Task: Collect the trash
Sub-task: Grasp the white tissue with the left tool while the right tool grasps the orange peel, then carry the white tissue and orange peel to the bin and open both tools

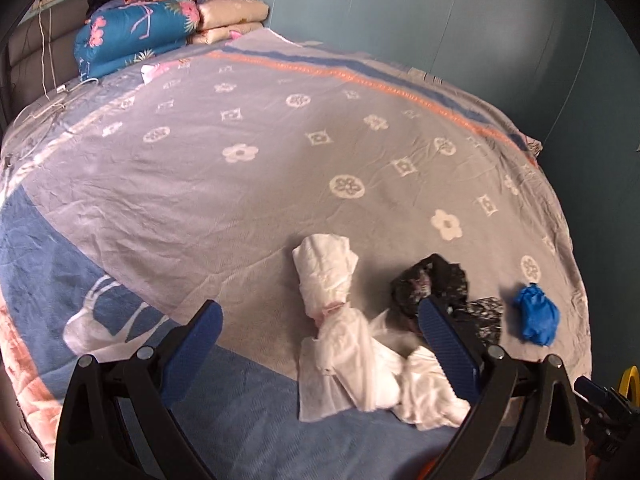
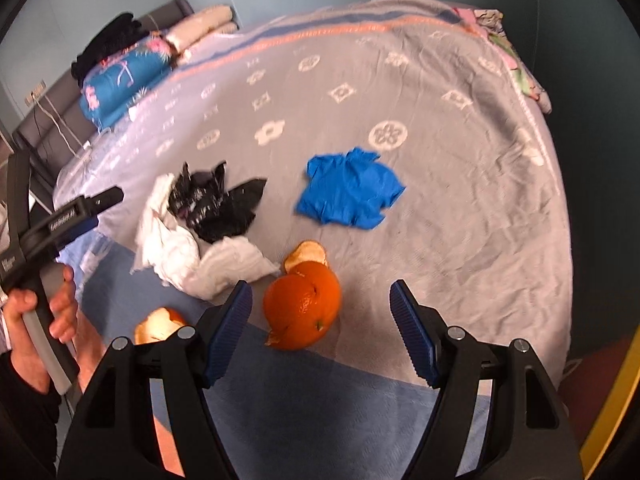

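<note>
Nothing collected yet. White tissues point(image 1: 360, 344), black bag point(image 2: 216, 204), blue glove point(image 2: 348, 190) and orange peel point(image 2: 302, 306) all lying on bed point(image 2: 460, 208). Left tongs point(image 1: 320, 344) and right tongs point(image 2: 322, 322) both apart, empty.

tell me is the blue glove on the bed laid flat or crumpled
Crumpled: the blue glove is bunched into creased folds on the bedspread.

Blue glove point(image 2: 349, 189), black bag point(image 2: 218, 206), orange peel point(image 2: 303, 308), white tissue point(image 1: 326, 276)
</note>
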